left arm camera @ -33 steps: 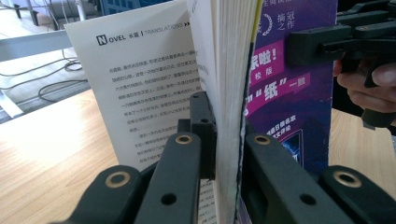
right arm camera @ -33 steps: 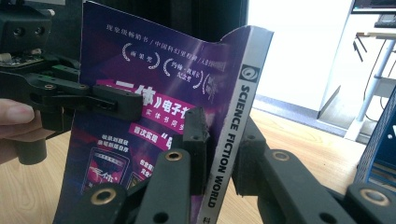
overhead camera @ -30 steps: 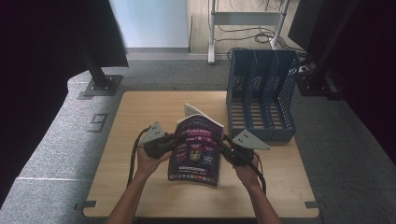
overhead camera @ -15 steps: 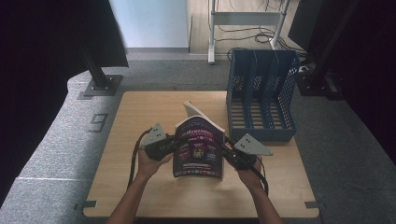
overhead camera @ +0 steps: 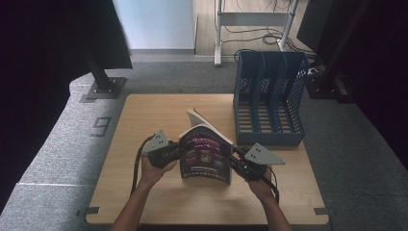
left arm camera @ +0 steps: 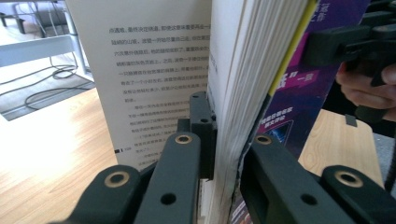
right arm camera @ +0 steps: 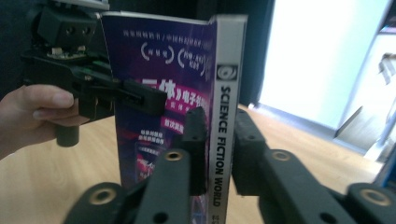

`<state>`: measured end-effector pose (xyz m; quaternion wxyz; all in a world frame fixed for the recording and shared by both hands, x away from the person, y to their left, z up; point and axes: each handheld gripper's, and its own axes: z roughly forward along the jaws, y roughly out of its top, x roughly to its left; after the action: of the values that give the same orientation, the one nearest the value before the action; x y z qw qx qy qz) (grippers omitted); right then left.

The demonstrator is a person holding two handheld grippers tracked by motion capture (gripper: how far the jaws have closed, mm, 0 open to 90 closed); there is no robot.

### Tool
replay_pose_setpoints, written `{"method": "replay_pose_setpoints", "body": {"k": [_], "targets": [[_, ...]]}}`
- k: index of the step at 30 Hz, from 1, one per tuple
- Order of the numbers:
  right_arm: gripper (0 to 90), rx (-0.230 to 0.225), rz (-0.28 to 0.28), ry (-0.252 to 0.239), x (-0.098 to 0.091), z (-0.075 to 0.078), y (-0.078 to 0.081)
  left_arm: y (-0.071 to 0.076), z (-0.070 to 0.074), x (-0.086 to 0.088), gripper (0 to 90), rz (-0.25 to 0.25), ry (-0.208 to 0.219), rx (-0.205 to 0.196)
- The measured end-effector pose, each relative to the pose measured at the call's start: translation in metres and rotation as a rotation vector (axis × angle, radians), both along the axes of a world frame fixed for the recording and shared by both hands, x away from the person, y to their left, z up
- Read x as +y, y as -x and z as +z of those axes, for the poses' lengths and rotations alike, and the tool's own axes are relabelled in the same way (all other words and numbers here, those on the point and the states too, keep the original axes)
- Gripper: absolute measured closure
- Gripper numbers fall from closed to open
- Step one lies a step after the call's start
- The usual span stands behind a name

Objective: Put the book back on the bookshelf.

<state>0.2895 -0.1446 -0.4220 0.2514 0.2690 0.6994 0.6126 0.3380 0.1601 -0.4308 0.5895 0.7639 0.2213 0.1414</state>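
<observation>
A paperback book (overhead camera: 204,154) with a purple cover stands on its edge near the front of the wooden table (overhead camera: 144,115), and one white leaf fans open behind it. My left gripper (overhead camera: 175,150) holds its page side; in the left gripper view the gripper (left arm camera: 229,154) is shut on the block of pages (left arm camera: 243,70). My right gripper (overhead camera: 235,154) holds the other side. In the right gripper view the gripper (right arm camera: 219,140) clamps the grey spine (right arm camera: 226,93) that reads SCIENCE FICTION WORLD, with the left gripper (right arm camera: 93,88) on the far edge.
A blue mesh file holder (overhead camera: 269,96) with several slots stands at the table's back right, just behind the book. Grey carpet surrounds the table, a black stand foot (overhead camera: 103,89) sits at back left, and cables lie on the floor beyond.
The book has been tipped from a backward lean to a more upright stand. The right hand has drawn slightly toward the table's front; both grippers kept their hold.
</observation>
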Motion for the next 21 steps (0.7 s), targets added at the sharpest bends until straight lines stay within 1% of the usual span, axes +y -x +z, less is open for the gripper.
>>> {"method": "replay_pose_setpoints", "body": {"k": [1, 6, 8, 9, 10, 12, 15, 16, 17, 18, 19, 21], "targets": [[73.1, 0.015, 0.012, 0.008, 0.001, -0.001, -0.003, 0.000, 0.000, 0.000, 86.8, -0.002, 0.001, -0.001], [70.6, 0.031, 0.021, 0.013, 0.003, -0.003, -0.012, -0.001, -0.001, 0.000, 87.1, -0.005, 0.006, 0.003], [70.5, 0.047, 0.027, 0.020, 0.006, -0.002, -0.017, -0.002, -0.001, 0.000, 87.1, -0.007, 0.010, 0.006], [74.6, 0.052, 0.026, 0.027, 0.007, -0.002, -0.018, -0.002, -0.001, 0.001, 87.1, -0.007, 0.010, 0.008], [78.2, 0.045, 0.015, 0.036, 0.008, -0.002, -0.019, -0.002, -0.001, 0.001, 87.1, -0.005, 0.011, 0.010], [80.8, 0.028, 0.008, 0.062, 0.010, -0.001, -0.018, -0.003, -0.001, 0.003, 86.5, 0.004, 0.013, 0.016], [80.9, 0.016, 0.014, 0.068, 0.010, -0.001, -0.015, -0.005, -0.003, 0.004, 79.4, 0.028, 0.012, 0.021], [80.9, 0.014, 0.015, 0.068, 0.010, -0.001, -0.014, -0.006, -0.004, 0.004, 76.8, 0.045, 0.007, 0.019], [80.9, 0.013, 0.016, 0.068, 0.010, -0.002, -0.013, -0.006, -0.004, 0.004, 71.8, 0.060, -0.002, 0.018], [80.9, 0.011, 0.017, 0.067, 0.010, -0.002, -0.013, -0.007, -0.006, 0.002, 66.7, 0.090, -0.014, 0.021], [80.8, 0.010, 0.020, 0.066, 0.009, -0.002, -0.012, -0.008, -0.006, 0.001, 60.4, 0.105, -0.017, 0.021], [80.8, 0.012, 0.023, 0.066, 0.008, -0.002, -0.012, -0.009, -0.008, -0.001, 53.3, 0.135, -0.031, 0.015]]}}
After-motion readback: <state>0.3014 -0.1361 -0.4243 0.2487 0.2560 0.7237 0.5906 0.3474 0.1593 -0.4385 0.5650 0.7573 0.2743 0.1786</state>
